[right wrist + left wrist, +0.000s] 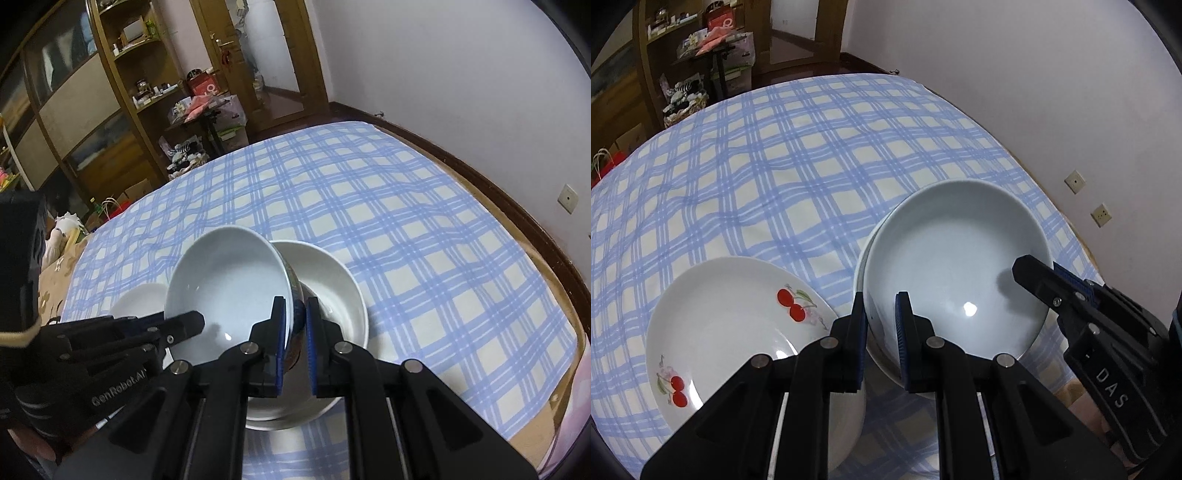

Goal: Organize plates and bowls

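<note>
Though tilted, pale bowl gleams.

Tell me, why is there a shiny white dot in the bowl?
Left wrist view: the dot is glare, a lamp reflected in the glazed bowl, with the right gripper's shadow beside it. Right wrist view: the same glint, smaller; the fisheye bends the bed edges.

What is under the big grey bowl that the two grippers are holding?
Under the grey bowl sits a white bowl, on the blue checked cloth. The grey bowl hides much of the white bowl's inside, so anything in there is unseen.
</note>
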Demonstrator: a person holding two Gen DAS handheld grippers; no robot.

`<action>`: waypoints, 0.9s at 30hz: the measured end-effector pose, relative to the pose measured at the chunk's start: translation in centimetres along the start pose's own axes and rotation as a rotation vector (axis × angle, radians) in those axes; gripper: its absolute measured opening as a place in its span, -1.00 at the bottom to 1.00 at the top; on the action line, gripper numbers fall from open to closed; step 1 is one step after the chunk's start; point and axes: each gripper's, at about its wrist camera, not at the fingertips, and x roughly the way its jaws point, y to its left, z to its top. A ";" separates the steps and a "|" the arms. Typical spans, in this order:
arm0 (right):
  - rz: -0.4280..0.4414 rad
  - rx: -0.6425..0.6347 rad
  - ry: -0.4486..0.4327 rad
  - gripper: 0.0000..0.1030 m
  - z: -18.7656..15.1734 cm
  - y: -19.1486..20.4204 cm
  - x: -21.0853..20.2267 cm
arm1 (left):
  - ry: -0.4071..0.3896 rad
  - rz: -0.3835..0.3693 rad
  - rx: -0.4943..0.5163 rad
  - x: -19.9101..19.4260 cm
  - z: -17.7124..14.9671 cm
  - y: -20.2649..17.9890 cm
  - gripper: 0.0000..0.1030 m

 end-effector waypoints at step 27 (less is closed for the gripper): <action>-0.002 0.054 0.020 -0.78 0.3 -0.9 1.5 | 0.008 -0.015 0.020 0.3 0.0 0.0 -0.68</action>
